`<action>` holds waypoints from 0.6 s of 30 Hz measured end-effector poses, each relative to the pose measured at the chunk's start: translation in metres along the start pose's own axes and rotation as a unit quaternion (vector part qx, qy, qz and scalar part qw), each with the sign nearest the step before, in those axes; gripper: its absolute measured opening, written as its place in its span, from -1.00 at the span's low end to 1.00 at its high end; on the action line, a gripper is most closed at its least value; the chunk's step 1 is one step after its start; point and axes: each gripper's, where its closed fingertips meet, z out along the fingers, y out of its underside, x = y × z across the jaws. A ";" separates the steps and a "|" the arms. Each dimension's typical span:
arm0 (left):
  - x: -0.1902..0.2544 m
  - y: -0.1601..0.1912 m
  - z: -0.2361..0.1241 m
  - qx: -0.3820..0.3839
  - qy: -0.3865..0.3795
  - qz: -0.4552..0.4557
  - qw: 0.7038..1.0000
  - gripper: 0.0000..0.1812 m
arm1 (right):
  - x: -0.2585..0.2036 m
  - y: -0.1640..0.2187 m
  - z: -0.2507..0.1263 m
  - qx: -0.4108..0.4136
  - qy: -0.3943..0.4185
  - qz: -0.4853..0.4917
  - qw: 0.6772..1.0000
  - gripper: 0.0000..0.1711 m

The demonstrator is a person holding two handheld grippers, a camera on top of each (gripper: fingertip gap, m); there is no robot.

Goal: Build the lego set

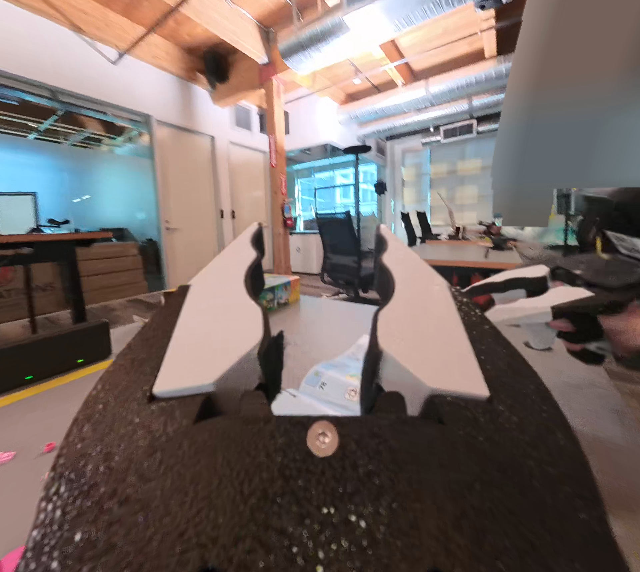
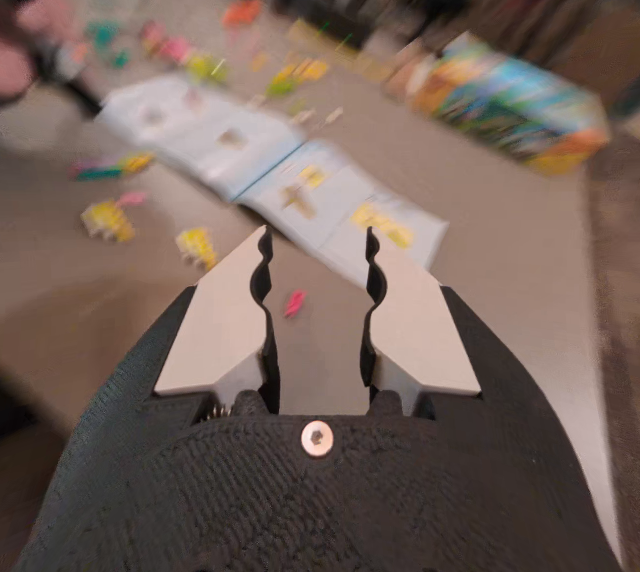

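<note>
My left gripper [image 1: 318,233] is open and empty, raised and pointing out over the grey table [image 1: 318,323] into the room. A corner of the pale blue instruction booklet [image 1: 332,379] shows between its fingers. My right gripper [image 2: 317,233] is open and empty above the table [image 2: 485,278]; the right wrist view is motion-blurred. The open booklet [image 2: 263,171] lies ahead of it. A small pink piece [image 2: 294,304] lies between its fingers on the table. Yellow pieces [image 2: 107,219] [image 2: 197,247] lie to the left. The right gripper [image 1: 530,292] also shows at the right of the left wrist view, held by a hand.
The colourful lego box [image 2: 509,115] stands at the far right of the table, also seen far off in the left wrist view [image 1: 278,290]. Several loose pink, green, orange and yellow pieces [image 2: 173,46] are scattered beyond the booklet. Desks and office chairs [image 1: 341,254] stand behind. Some 25 cm of space lies between my two pairs of fingers.
</note>
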 end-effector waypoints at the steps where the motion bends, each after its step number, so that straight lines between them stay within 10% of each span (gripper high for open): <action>1: -0.003 -0.004 -0.001 0.008 -0.008 -0.001 1.000 -0.27 | 0.019 -0.011 -0.008 0.068 0.053 0.011 0.996 -0.38; 5: -0.005 -0.005 -0.002 0.013 -0.010 -0.007 1.000 -0.27 | 0.043 -0.032 -0.042 0.236 0.152 -0.010 0.960 -0.47; 18: -0.004 0.013 -0.001 -0.011 -0.003 -0.016 1.000 -0.36 | 0.033 -0.025 -0.030 0.242 0.136 -0.051 0.959 -0.55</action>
